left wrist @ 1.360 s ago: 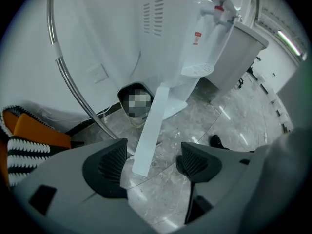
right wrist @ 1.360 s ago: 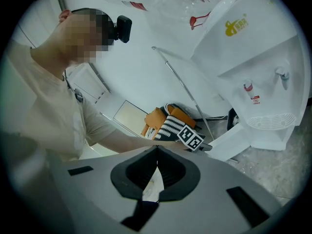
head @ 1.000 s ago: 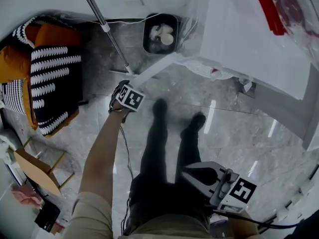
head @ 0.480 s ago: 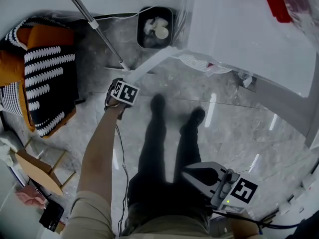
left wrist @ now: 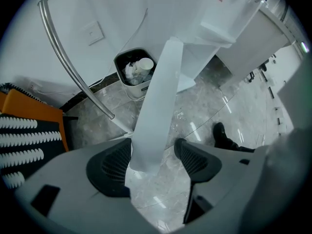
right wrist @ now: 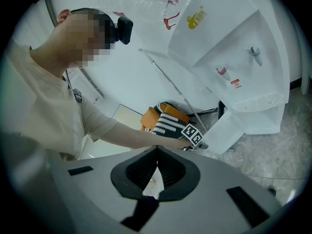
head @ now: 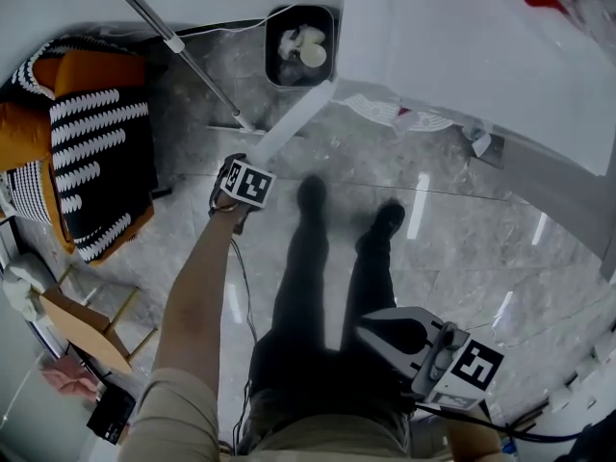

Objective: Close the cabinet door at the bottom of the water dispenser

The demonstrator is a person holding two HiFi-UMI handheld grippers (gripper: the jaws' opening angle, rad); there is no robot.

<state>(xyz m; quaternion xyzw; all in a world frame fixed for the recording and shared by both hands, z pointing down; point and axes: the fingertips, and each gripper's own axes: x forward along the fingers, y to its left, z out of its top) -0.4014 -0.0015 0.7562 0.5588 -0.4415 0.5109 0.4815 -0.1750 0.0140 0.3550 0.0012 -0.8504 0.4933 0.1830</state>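
The left gripper (left wrist: 152,156) is held with jaws wide, astride the free edge of the cabinet door (left wrist: 161,96), which is swung out from the water dispenser's (head: 462,46) base. The right gripper (right wrist: 156,155) is held low, jaws pressed together.

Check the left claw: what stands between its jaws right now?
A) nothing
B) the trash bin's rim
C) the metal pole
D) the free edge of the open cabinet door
D: the left gripper view shows the white cabinet door running down between the jaws of the left claw, which stand apart rather than clamped on it.
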